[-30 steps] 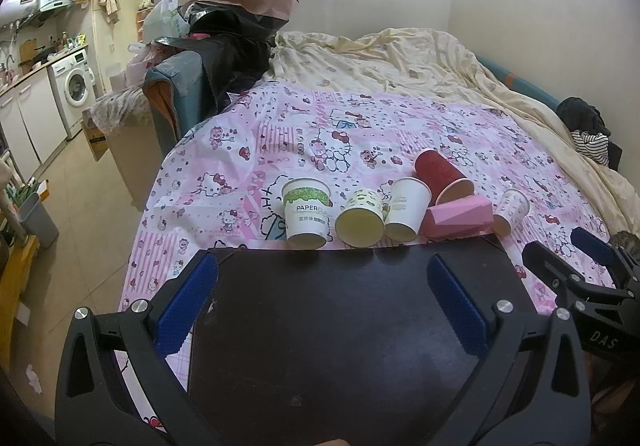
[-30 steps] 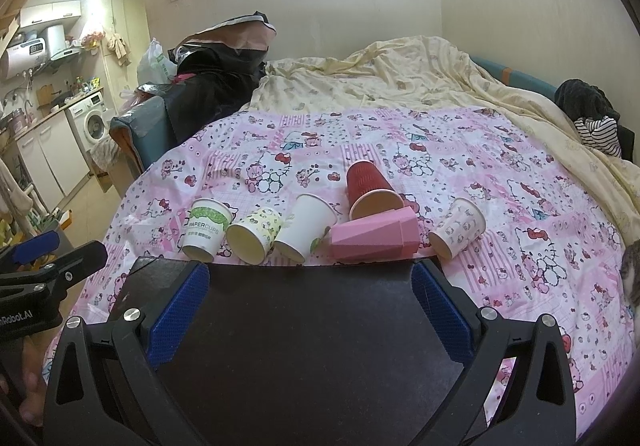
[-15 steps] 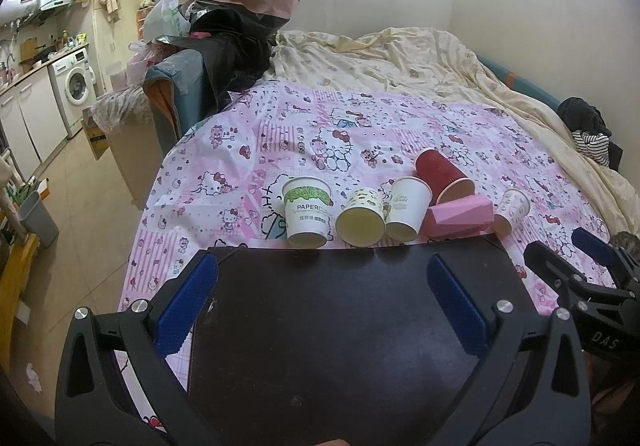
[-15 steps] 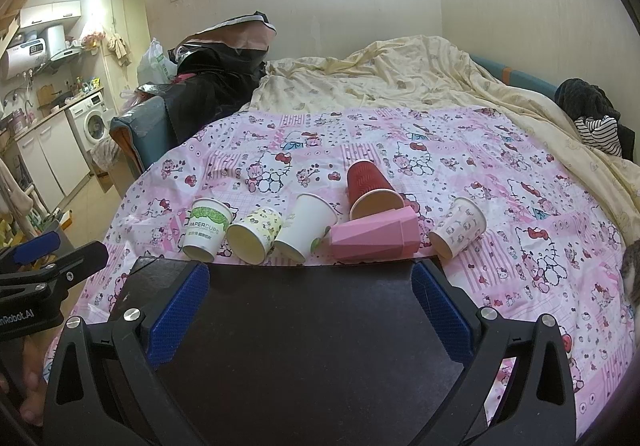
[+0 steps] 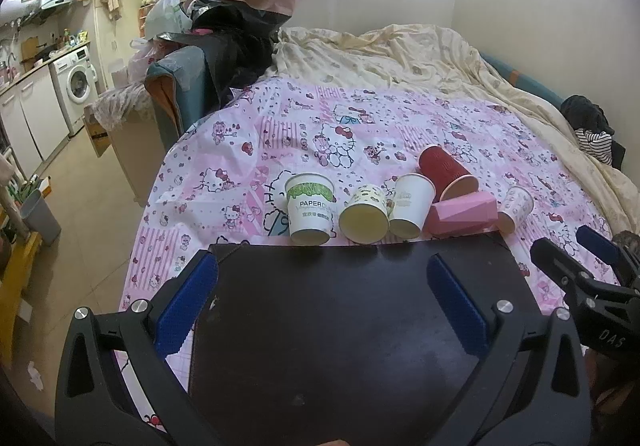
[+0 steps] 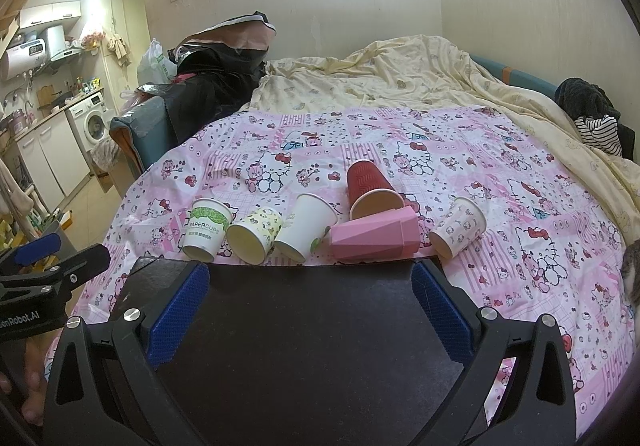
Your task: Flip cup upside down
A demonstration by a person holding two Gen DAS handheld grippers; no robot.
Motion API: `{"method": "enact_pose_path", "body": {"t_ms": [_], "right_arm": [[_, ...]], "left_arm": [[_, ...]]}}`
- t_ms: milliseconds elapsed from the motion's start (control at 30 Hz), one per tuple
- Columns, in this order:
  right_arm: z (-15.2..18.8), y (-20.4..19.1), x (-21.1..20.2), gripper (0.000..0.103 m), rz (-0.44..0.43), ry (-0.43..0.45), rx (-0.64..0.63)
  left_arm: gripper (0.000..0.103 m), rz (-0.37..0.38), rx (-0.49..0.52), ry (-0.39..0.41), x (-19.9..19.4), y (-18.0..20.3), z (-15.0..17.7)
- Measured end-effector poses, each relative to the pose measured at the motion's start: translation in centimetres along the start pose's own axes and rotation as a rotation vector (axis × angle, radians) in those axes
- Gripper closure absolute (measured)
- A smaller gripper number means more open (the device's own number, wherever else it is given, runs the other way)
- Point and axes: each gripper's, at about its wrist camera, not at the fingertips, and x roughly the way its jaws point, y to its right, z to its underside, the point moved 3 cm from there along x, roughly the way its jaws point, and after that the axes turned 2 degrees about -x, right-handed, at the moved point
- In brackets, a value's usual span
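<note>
In the left wrist view, six cups lie on their sides in a row on the pink cartoon-print sheet point(image 5: 360, 125), just beyond the far edge of a black board point(image 5: 352, 326), at about 12 o'clock from the left gripper point(image 5: 320, 286). From left to right they are a white cup with a green band and "PAPERCUP" lettering point(image 5: 311, 207), a pale yellow patterned cup point(image 5: 365, 214) with its open mouth toward the camera, a plain white cup point(image 5: 411, 204), a ribbed red cup point(image 5: 446, 171) set slightly farther back, a faceted pink cup point(image 5: 464, 211) and a small printed cup point(image 5: 516, 207). The left gripper's jaws are spread wide over the board with nothing between them. The right gripper point(image 5: 576, 250) enters at 3 o'clock, cut off by the frame edge. In the right wrist view, the same row sits at 12 o'clock from the right gripper point(image 6: 310, 286), whose jaws also stand wide apart and empty: green-band cup point(image 6: 206, 230), yellow cup point(image 6: 256, 240), white cup point(image 6: 306, 226), red cup point(image 6: 370, 185), pink cup point(image 6: 376, 236), printed cup point(image 6: 460, 219). The pink cup hides part of the red cup's rim. The left gripper point(image 6: 56, 258) shows at 9 o'clock, partly cropped, so its opening is hard to judge here. A furry grey shape at the far right edge is possibly an animal.
</note>
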Motion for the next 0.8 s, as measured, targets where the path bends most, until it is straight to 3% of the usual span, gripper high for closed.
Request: {"method": "enact_pose_path", "body": {"t_ms": [367,533,700,800], "right_arm": [[-0.2,0.1,-0.2,0.0,-0.003,0.004,0.008],[-1.3,0.7,0.5,0.0,-0.027,-0.013,0.002],[-2.0,2.2,1.1,0.0,-0.039,-0.024,0.05],[-1.6,2.3,1.3,0.0,-0.042,-0.034,0.058]], "left_arm": [[0.0,-0.013,-0.002,-0.018,0.3,-0.4,-0.1],[0.0,-0.071,-0.041,-0.084,2.6,-2.4,-1.5],[0.003,-0.079,-0.103,-0.197,6.7,-4.3,-2.2],[0.003,-0.083,-0.086,-0.232,8.7,-4.1,-2.6]]}}
